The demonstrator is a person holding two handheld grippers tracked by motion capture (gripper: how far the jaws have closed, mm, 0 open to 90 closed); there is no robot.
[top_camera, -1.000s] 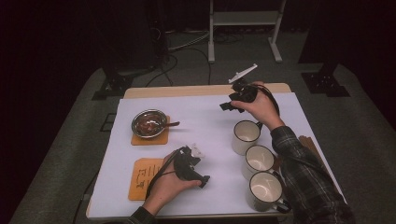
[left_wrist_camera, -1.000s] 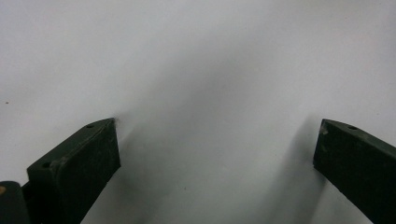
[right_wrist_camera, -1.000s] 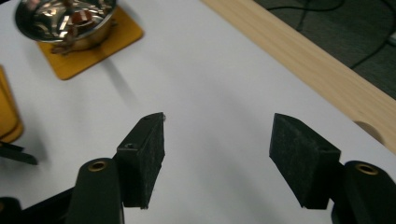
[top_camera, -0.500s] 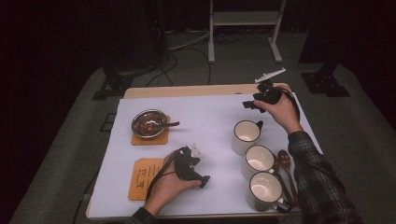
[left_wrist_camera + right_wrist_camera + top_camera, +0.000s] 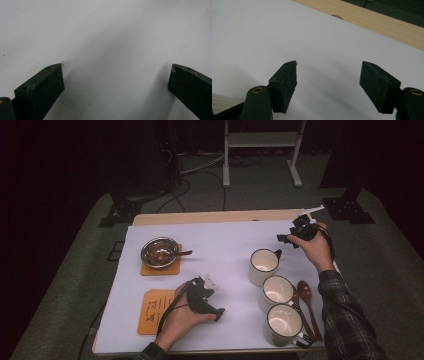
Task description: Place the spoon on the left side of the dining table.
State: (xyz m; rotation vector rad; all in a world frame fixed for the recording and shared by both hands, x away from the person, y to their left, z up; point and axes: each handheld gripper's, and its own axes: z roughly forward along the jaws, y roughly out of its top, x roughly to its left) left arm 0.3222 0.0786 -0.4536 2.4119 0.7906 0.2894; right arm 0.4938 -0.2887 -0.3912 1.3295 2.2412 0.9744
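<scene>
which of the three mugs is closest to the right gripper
The farthest mug in the row, the one just short of the right gripper; the other two mugs sit nearer the person, beside the wooden spoons.

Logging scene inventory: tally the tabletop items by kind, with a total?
Mugs: 3
Wooden spoons beside the mugs: 2
Coasters: 2
Bowl: 1
Total: 8

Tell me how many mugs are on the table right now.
3, in a slanted row on the right side: the far mug, the middle mug just nearer, and the near mug by the front edge. None looks hidden.
</scene>
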